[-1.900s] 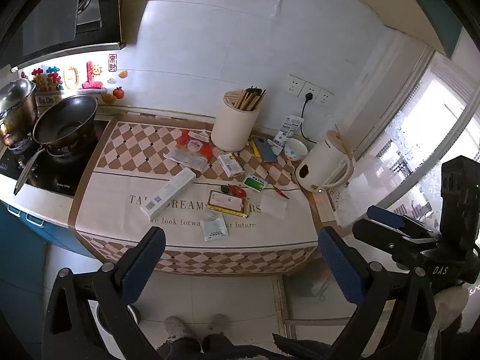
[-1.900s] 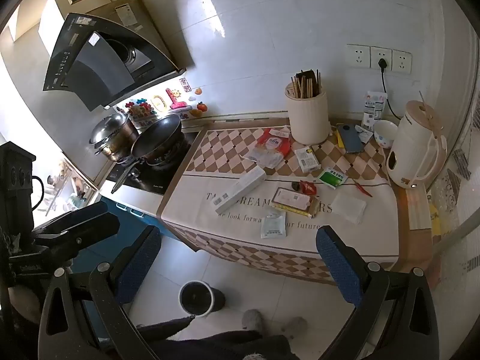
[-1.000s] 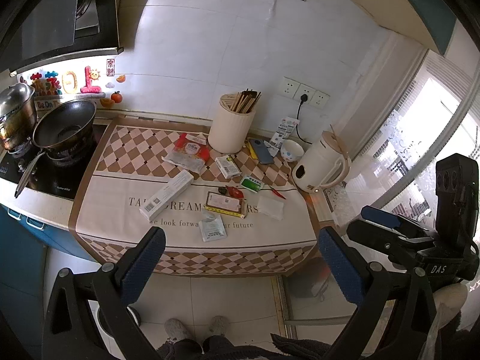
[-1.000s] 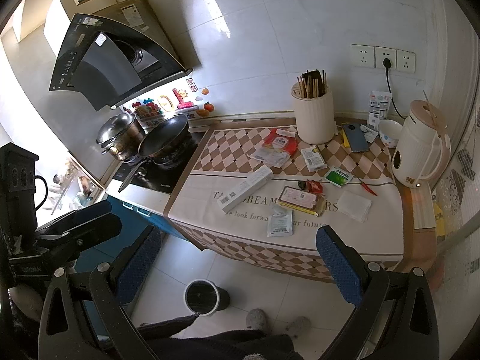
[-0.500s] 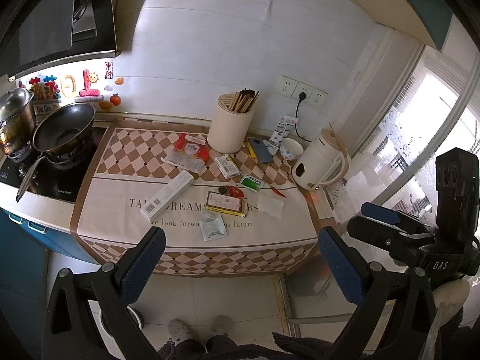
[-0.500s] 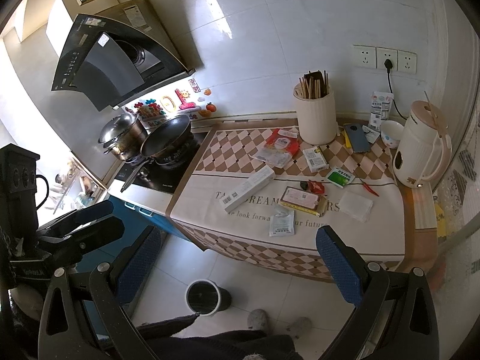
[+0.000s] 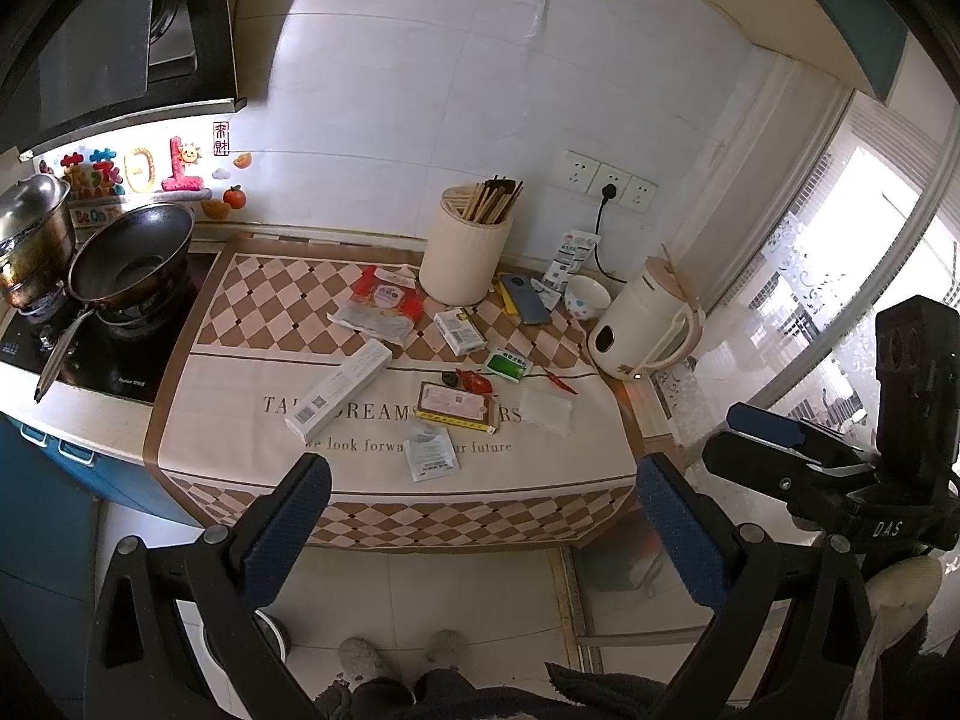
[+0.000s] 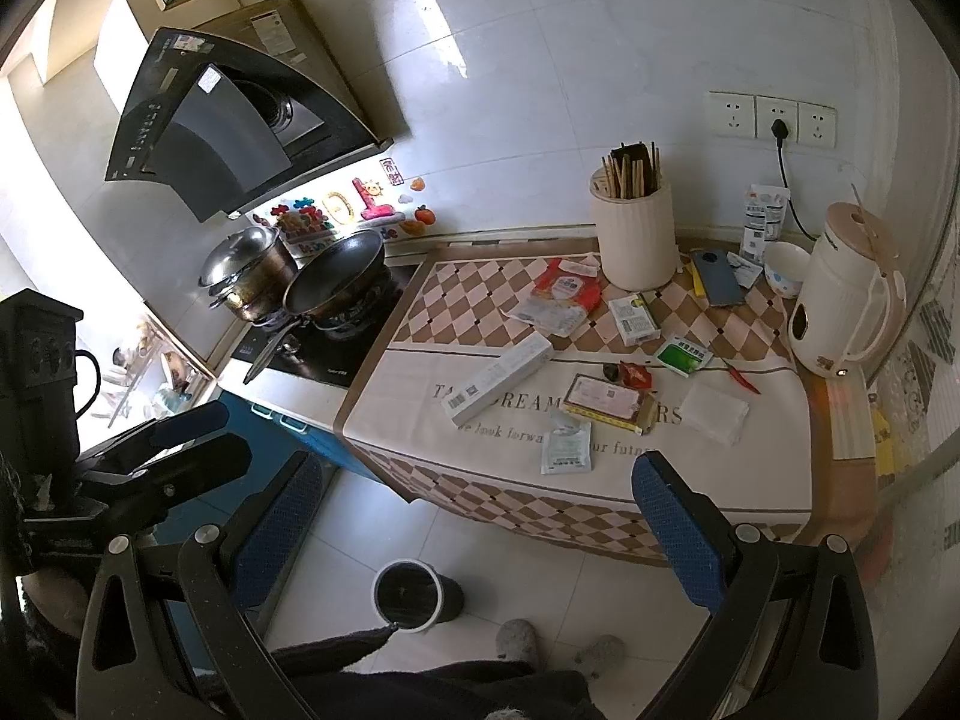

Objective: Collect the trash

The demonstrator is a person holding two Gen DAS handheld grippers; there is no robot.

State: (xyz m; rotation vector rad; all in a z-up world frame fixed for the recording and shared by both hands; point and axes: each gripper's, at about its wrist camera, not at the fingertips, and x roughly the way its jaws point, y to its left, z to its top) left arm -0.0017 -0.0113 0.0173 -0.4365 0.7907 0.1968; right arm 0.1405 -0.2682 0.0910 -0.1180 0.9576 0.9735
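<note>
Counter [image 8: 312, 393] covered by a checked cloth [image 7: 252, 408]. On the cloth: long white box [image 7: 339, 390], red packet [image 7: 384, 298], utensil jar [image 7: 465, 261], small carton [image 7: 459, 331], green sachet [image 7: 507, 363], flat box [image 7: 457, 407], white sachet [image 7: 429, 453], tissue [image 7: 545, 410], phone [image 7: 525, 298], bowl [image 7: 585, 297]. Kettle [image 7: 645, 324] at the right end; wok [image 7: 129, 264] and pot [image 7: 30, 240] on the hob at the left. Bin [image 8: 414, 595] on the floor [image 8: 510, 564].

Kettle [image 7: 645, 327], chopstick holder [image 7: 465, 258], wok [image 7: 129, 261] on counter.

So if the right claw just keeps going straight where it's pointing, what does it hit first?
Probably the small white sachet near the front edge of the tablecloth; the right claw is open and well back, so depth is uncertain.
</note>
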